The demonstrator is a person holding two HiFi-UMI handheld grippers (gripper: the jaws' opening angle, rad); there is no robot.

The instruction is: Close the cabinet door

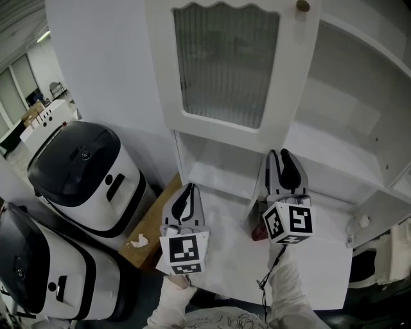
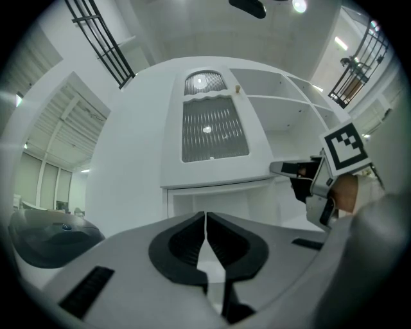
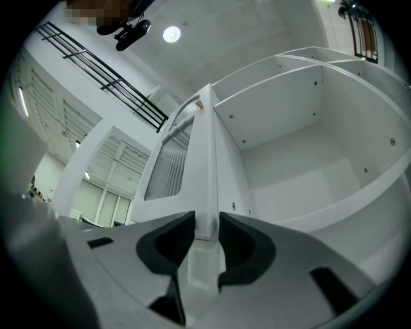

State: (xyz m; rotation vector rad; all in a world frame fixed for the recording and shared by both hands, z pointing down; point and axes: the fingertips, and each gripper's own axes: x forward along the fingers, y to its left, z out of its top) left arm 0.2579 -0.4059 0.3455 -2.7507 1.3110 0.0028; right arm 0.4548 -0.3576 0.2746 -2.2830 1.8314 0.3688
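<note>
Right gripper (image 3: 207,226) clamps the bottom edge of the door (image 3: 207,160), which stands swung open from the cabinet (image 3: 302,148). Left gripper (image 2: 205,222) hovers before the cabinet, jaws together, holding nothing.

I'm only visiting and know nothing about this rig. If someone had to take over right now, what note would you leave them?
Left tongs: shut, empty, held low in front of the cabinet.
Right tongs: clamped on the cabinet door at its lower corner, on the side that carries the knob.
Door: stands open, with the cabinet's inside exposed to its right.
Done: the door is gripped.
Left: swing it shut against the cabinet, then let go.
</note>
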